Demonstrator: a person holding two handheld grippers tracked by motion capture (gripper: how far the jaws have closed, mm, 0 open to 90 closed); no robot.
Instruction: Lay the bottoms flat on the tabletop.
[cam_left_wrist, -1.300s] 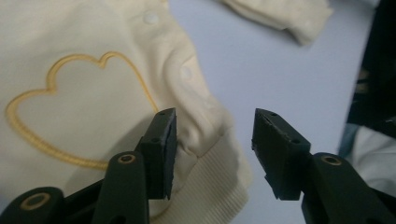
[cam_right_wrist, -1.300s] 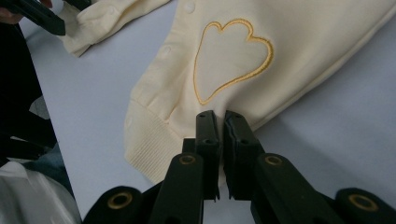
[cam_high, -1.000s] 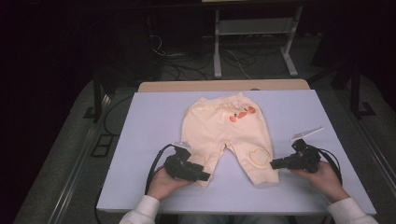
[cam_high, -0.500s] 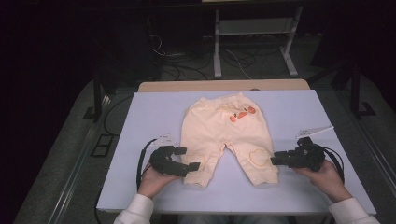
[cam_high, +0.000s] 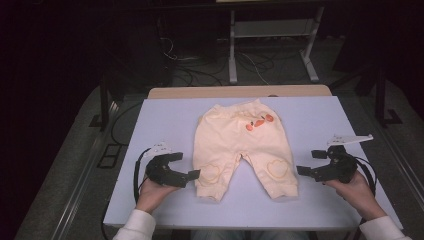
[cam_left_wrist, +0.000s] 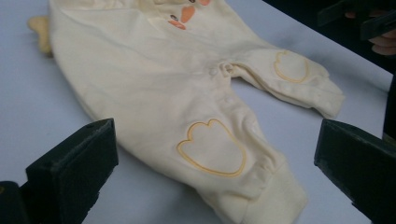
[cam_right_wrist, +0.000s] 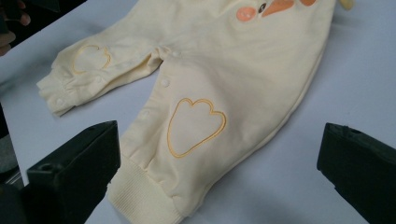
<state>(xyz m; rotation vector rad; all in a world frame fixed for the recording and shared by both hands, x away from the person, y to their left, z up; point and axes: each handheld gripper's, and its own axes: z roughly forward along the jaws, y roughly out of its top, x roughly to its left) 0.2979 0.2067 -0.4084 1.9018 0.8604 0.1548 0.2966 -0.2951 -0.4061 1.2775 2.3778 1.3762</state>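
Left gripper (cam_high: 187, 167), high view: we log it jaws apart, empty, just beside the left leg cuff of the cream baby trousers (cam_high: 242, 145), which lie flat mid-table (cam_high: 165, 125). Right gripper (cam_high: 312, 162): spread, empty, near the right cuff. Left gripper view: wide jaws frame a heart knee patch (cam_left_wrist: 212, 147), untouched. Right gripper view: wide jaws frame the other patch (cam_right_wrist: 194, 123); snap buttons along the inseam.

Trousers' (cam_left_wrist: 187, 93) waistband beyond top edge
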